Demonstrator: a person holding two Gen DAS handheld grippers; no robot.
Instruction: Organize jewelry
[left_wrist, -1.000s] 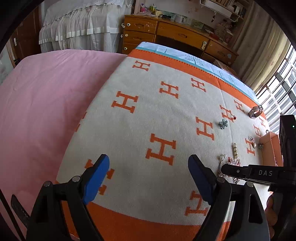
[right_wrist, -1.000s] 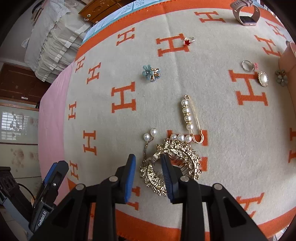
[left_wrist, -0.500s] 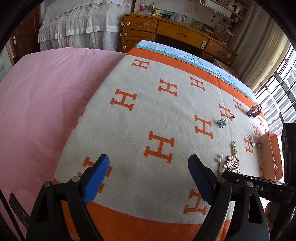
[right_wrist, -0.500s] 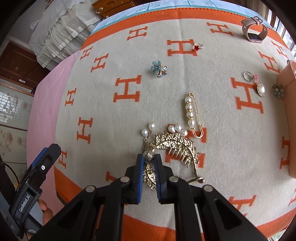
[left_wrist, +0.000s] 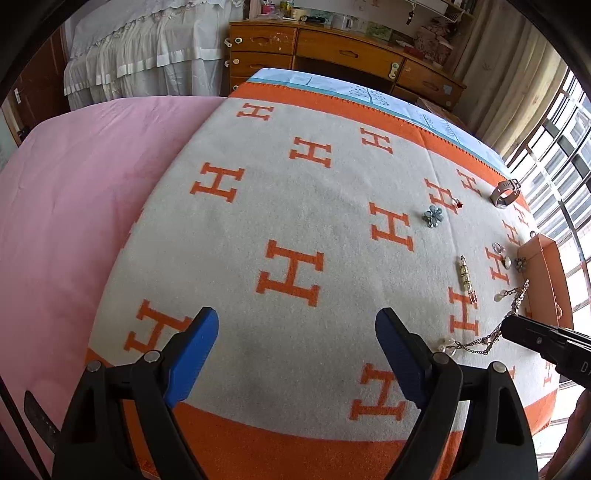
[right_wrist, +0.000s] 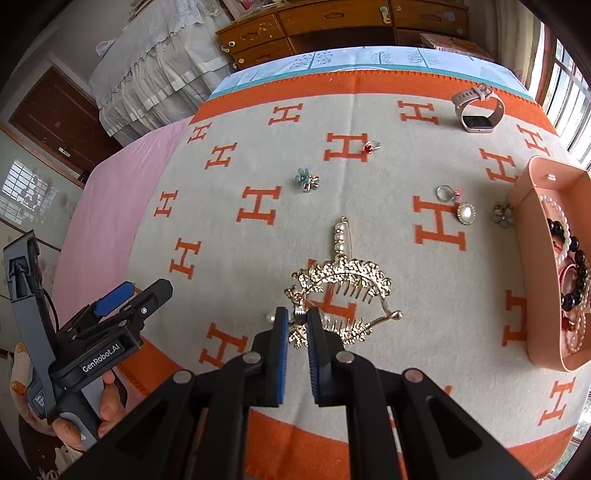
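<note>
My right gripper (right_wrist: 296, 320) is shut on a gold hair comb (right_wrist: 343, 284) and holds it lifted above the blanket; its pearl chains dangle in the left wrist view (left_wrist: 487, 338). My left gripper (left_wrist: 297, 343) is open and empty over the near left part of the blanket. A pearl pin (right_wrist: 341, 236), a blue flower brooch (right_wrist: 306, 179), a red-stone ring (right_wrist: 371, 146), a silver ring (right_wrist: 445, 192), a pearl brooch (right_wrist: 465, 213) and a grey flower (right_wrist: 503, 213) lie on the blanket. A peach tray (right_wrist: 532, 258) at the right holds bead and pearl bracelets.
A pink smartwatch (right_wrist: 478, 110) stands at the far right of the orange-and-cream H-pattern blanket (left_wrist: 295, 206). Pink bedding (left_wrist: 74, 192) lies to the left. A wooden dresser (left_wrist: 332, 48) stands behind, windows to the right.
My right gripper closed on the gold hair comb and lifted it up and to the right, toward the tray. The left gripper stayed open and shifted only slightly.
</note>
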